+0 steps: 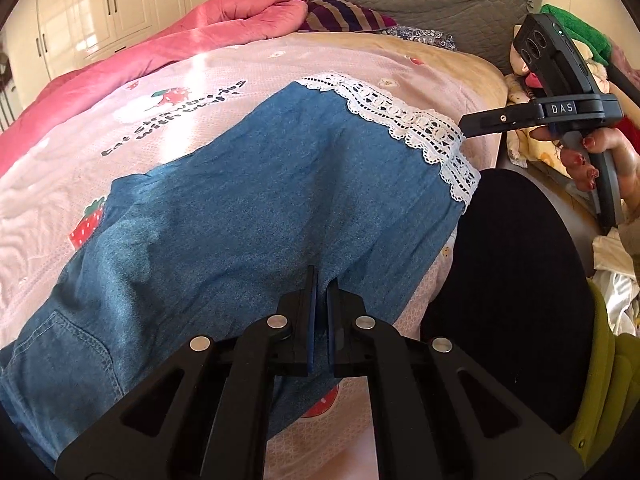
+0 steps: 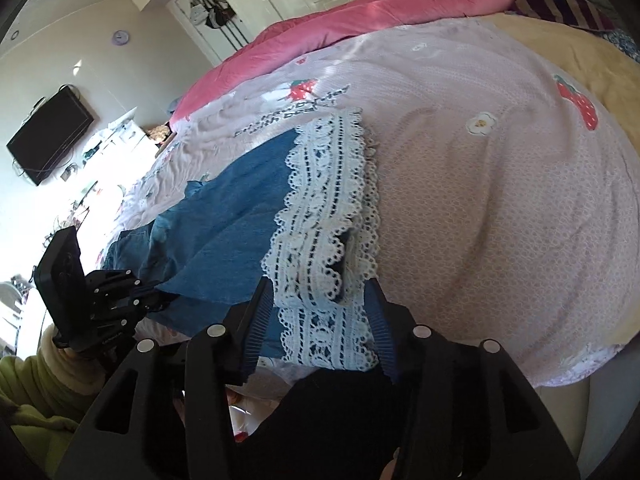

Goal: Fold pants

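denim, blue and soft, makes up the pair of pants [image 1: 256,208] lying spread across the pink strawberry-print bedspread [image 1: 248,68] on the bed. from the left wrist camera, the white lace hem [image 1: 404,124] of the pants runs along their far right edge, and a rose-pink quilt [image 1: 160,40] is bunched along the back of the bed by the cream wardrobe doors [image 1: 100,4]. the left gripper [image 1: 322,300] is closed tight on the near edge of the denim, a fold of cloth pinched between its pads. at the right, the right gripper [image 1: 466,128] reaches to the lace corner, carried by a hand [image 1: 592,156] with red-painted nails.

from the right wrist camera, the right gripper [image 2: 318,292] stands about half open, its fingers either side of the lace hem [image 2: 324,208]; the pads do not press on it. the left gripper [image 2: 154,294] shows at the left, clamped on the denim's edge. a black flat television [image 2: 48,132] hangs on the far wall.
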{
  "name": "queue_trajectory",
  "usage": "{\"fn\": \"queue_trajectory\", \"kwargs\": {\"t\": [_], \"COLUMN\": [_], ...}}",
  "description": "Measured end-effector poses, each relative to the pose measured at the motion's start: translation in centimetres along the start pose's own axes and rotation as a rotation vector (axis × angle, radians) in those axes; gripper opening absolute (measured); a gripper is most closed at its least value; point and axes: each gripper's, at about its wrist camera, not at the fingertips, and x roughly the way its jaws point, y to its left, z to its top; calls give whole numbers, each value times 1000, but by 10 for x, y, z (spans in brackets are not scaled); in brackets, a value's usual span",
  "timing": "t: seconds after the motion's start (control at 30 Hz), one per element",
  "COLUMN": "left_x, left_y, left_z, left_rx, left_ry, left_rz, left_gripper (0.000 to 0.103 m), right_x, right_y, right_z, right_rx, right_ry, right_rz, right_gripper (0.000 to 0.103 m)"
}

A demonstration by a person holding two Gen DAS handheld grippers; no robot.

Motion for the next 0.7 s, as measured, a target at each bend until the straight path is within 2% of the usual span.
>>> {"fn": "queue_trajectory", "kwargs": {"t": [0.07, 0.13, 0.17, 0.37, 0.47, 0.6, 0.7], "left_x": [1, 0, 1, -13, -17, -6, 0], "left_y": [-1, -1, -1, -4, -11, -22, -23], "left_z": [0, 0, 0, 0, -7, -16, -21], "left_rx": [0, -7, -12, -7, 18, 55, 42], "left_ry": [2, 6, 6, -6, -3, 35, 58], "left_rz": [6, 8, 9, -2, -21, -9, -11], "left_gripper": [0, 0, 0, 0, 0, 0, 0], "right_x": [7, 13, 15, -16, -25, -12, -6], "right_y": [3, 6, 7, 9, 7, 6, 5], "right_z": [3, 6, 7, 7, -1, -16, -22], "right_rx": [-28, -56, -63, -72, -87, -107, -111], "right_ry": [6, 15, 20, -27, 1, 79, 103], "right_rz": [-15, -9, -11, 13, 12, -30, -39], "right_gripper": [45, 23, 7, 7, 7, 7, 7]}}
